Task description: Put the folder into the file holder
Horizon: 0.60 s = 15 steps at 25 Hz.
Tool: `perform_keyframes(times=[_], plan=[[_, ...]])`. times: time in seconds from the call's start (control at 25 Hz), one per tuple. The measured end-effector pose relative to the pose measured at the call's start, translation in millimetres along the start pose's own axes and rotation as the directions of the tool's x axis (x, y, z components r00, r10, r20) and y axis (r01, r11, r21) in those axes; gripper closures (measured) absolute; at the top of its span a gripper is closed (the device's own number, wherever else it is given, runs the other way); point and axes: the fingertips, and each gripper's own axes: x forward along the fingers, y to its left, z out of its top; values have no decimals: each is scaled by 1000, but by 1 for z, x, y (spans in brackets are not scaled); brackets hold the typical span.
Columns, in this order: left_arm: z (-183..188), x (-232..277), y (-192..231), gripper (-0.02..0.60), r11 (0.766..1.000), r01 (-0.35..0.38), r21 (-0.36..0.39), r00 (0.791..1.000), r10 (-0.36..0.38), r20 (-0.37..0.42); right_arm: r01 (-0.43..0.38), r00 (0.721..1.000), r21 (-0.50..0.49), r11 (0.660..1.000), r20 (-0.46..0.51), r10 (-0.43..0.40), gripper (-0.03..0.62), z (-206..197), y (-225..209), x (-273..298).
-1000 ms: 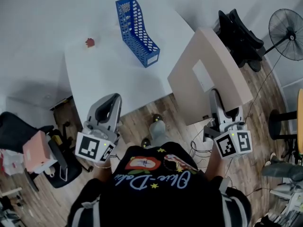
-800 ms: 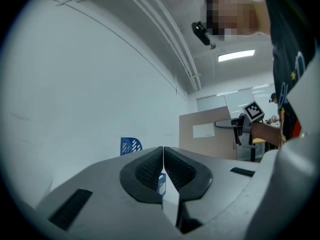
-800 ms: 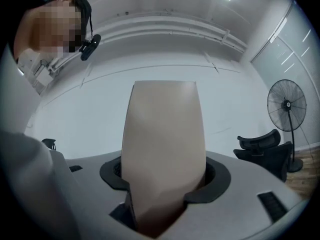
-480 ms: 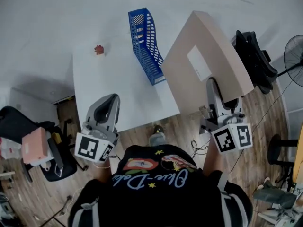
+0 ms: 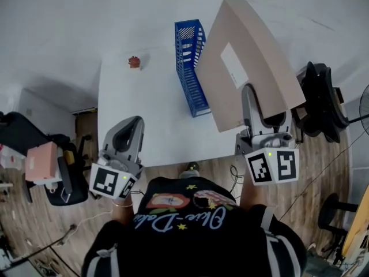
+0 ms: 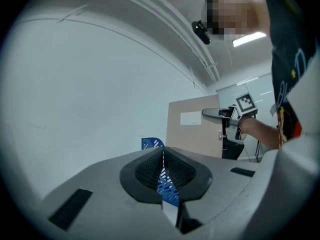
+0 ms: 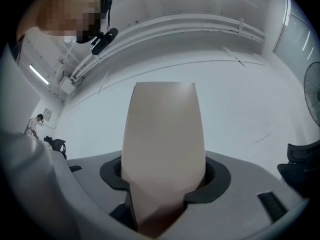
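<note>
Carry step: R hand-held gripper (image 5: 260,105) clamped on folder (image 5: 242,56) near holder (image 5: 189,68); L hand-held gripper (image 5: 131,130) jaws together, empty. Next: align folder w/ slot, lower.

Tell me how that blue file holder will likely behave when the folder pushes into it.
It will probably slide: the file holder looks like light mesh plastic standing free on the smooth table. Tipping sideways seems possible, since it is narrow. The folder holds flat though gripped at one edge, so it looks stiff.
</note>
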Motion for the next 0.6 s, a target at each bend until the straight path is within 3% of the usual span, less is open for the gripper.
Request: perform_keyframes(times=[0.2,0.6], plan=[[-9,5,9,577,999,-45,-17,999,45,-1,-38,999,11,999,3,38,338,-2,7,19],[1,25,34,577,1000,13,-13,1000,-13,16,-50,999,22,999,20,50,338,-4,23,42]])
